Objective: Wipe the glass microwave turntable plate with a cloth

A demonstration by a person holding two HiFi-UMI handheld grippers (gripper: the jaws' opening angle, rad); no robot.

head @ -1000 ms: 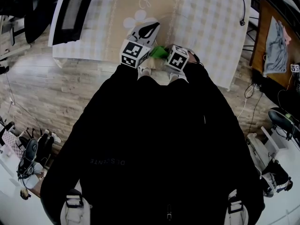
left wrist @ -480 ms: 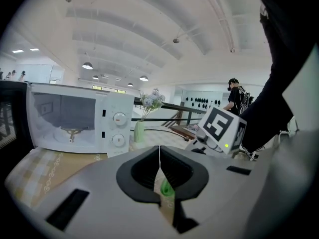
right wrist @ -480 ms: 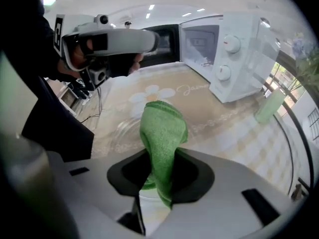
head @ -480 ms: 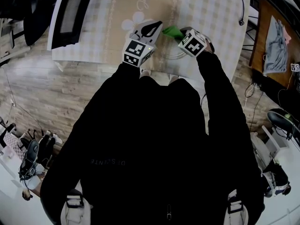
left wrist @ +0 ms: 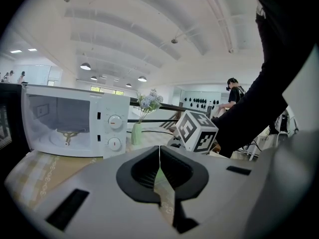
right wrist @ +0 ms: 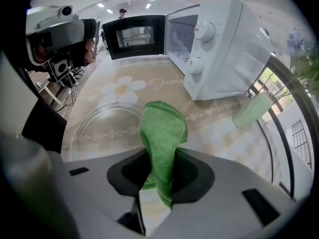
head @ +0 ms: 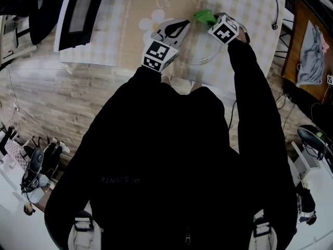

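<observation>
**Plate-wiping station: items as I see them**

1. Plate [head: 202, 60]: clear glass, lying flat on the checked surface [head: 250, 20], at my 12 o'clock.
2. Right tongs [right wrist: 159, 176]: clamped on a folded green cloth [right wrist: 162, 128] that stands up out of them. In the head view the cloth sits over the plate's 12 o'clock rim; I cannot confirm contact.
3. Left tongs [left wrist: 159, 171]: closed to a thin slit, with nothing I can make out inside, at the plate's 10 o'clock edge.
4. Microwave [right wrist: 224, 49]: white, with its door [right wrist: 137, 36] swung open toward 10 o'clock from the plate.
5. Vase [left wrist: 136, 133]: pale green, holding flowers, just beside the microwave.
</observation>
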